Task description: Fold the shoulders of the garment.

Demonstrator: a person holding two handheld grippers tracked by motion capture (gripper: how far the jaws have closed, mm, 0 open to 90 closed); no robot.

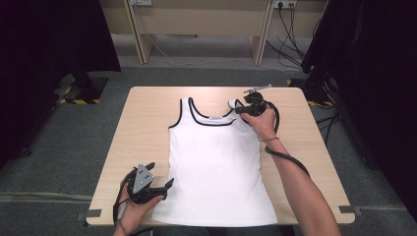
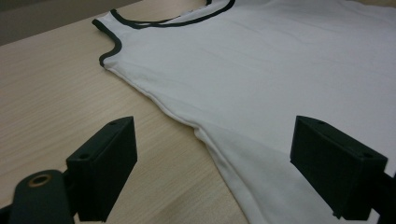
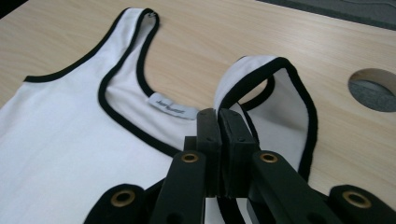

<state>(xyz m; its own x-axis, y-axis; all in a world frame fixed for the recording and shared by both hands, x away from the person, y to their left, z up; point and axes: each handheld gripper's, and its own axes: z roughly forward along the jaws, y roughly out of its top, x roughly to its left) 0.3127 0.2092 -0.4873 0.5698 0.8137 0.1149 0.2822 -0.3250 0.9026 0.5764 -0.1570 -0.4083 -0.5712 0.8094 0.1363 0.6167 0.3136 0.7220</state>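
A white tank top (image 1: 216, 162) with black trim lies flat on the wooden table (image 1: 142, 128), neck toward the far edge. My right gripper (image 1: 244, 108) is shut on the tank top's right shoulder strap (image 3: 275, 93), which stands lifted off the table in a loop. In the right gripper view the jaws press together on the strap's black edge at my right gripper (image 3: 218, 116). My left gripper (image 1: 167, 187) is open at the top's lower left hem. In the left gripper view, my left gripper (image 2: 215, 154) straddles the side seam of the tank top (image 2: 280, 84), one jaw over bare wood.
A round cable hole (image 3: 373, 88) is cut in the table near the lifted strap. Dark curtains flank the table, and a pale wooden desk (image 1: 201, 19) with trailing cables stands on the grey carpet beyond it.
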